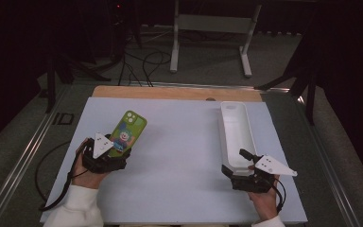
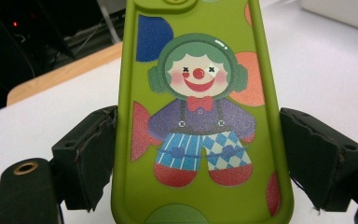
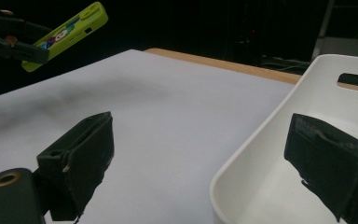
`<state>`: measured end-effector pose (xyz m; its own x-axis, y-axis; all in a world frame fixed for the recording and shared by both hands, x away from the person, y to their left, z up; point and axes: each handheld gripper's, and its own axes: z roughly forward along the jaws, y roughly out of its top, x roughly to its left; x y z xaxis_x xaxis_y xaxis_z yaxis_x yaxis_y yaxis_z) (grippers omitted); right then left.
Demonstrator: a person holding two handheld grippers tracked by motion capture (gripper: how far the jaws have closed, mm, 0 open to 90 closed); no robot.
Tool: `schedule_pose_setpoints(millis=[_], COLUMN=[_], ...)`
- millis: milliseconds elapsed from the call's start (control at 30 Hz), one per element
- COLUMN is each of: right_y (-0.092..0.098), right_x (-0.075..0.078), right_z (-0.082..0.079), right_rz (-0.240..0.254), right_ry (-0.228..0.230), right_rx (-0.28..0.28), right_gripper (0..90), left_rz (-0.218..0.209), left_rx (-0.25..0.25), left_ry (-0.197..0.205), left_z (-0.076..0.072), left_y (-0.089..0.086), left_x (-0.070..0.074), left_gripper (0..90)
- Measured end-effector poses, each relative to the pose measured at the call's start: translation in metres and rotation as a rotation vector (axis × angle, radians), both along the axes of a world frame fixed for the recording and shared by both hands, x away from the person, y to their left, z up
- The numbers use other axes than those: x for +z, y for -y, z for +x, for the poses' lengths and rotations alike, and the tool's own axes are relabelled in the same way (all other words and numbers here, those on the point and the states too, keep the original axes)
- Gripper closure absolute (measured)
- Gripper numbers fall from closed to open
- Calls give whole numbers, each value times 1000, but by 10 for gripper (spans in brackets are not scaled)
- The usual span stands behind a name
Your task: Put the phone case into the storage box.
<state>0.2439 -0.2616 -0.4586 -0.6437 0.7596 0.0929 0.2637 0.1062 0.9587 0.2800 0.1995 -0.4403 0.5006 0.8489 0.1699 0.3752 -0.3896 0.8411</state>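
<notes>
A lime-green phone (image 1: 128, 128) with a clown picture on its back is held tilted above the white table cover. My left gripper (image 1: 117, 150) is shut on its lower end. In the left gripper view the two black pads (image 2: 95, 154) press on the phone's (image 2: 200, 116) long edges. From the right gripper view the phone (image 3: 70, 30) hangs in the air at the upper left. My right gripper (image 1: 239, 168) is open at the near end of a long white tray (image 1: 223, 124). One jaw stands outside the tray's wall (image 3: 261, 140) and one inside, neither pressing on it.
A white sheet (image 1: 179, 156) covers the table, with a strip of wooden edge (image 1: 170, 92) at the back. Beyond it stand the white legs of a frame (image 1: 174, 42) and cables on the floor. The tray looks empty inside.
</notes>
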Motion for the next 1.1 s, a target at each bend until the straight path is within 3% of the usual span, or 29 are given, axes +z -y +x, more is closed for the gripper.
schedule_pose_setpoints(millis=[300,1100], right_y=[2,-7], right_x=[4,10], right_z=[6,13], right_rz=[23,36], right_ry=[-35,-53], right_rx=[10,42], right_gripper=[82,82], left_rz=[11,28], left_rx=[-36,-116], left_ry=[33,82], left_z=[-4,-1], left_y=[15,45], left_x=[4,15], left_gripper=[161,161])
